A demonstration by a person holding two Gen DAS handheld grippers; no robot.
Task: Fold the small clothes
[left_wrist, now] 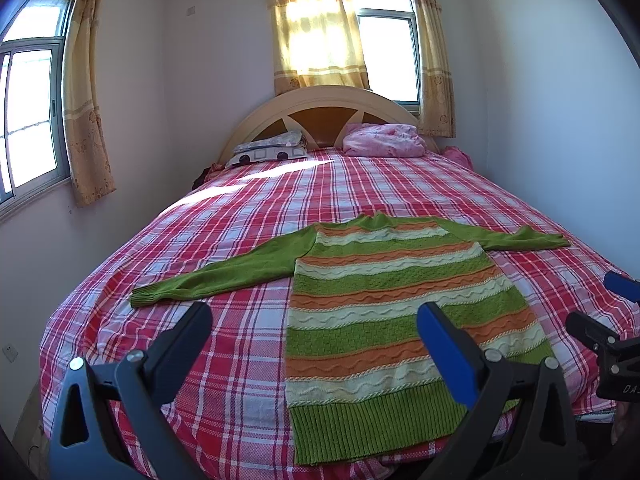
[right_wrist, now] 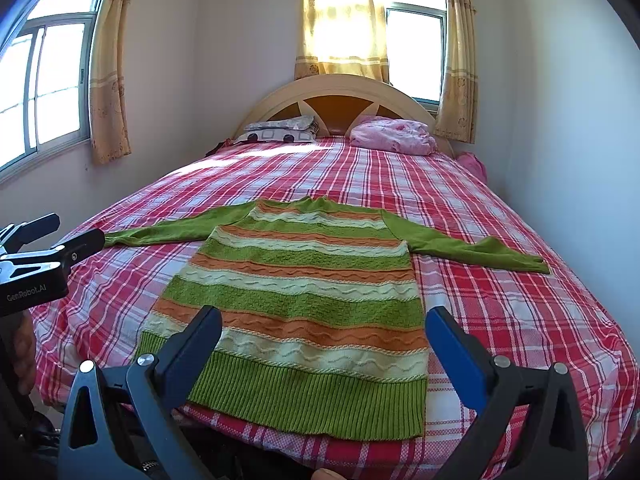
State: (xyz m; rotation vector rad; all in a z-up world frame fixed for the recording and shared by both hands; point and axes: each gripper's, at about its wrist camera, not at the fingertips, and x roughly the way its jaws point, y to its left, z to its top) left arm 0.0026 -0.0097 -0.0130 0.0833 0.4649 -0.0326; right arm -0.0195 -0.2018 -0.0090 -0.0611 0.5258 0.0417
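1. On the bed [left_wrist: 248,360] near you, the sweater [right_wrist: 304,288] lies flat with its sleeves spread out, ready for folding.
2. Your left gripper [left_wrist: 314,328] and right gripper [right_wrist: 324,332] hover above its bottom end, both wide open and holding nothing.
3. You can reach either side first.

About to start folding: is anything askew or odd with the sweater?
Nothing stands out. The sweater lies flat on the bed, sleeves spread, hem at the near edge. Both grippers are open and clear of it.
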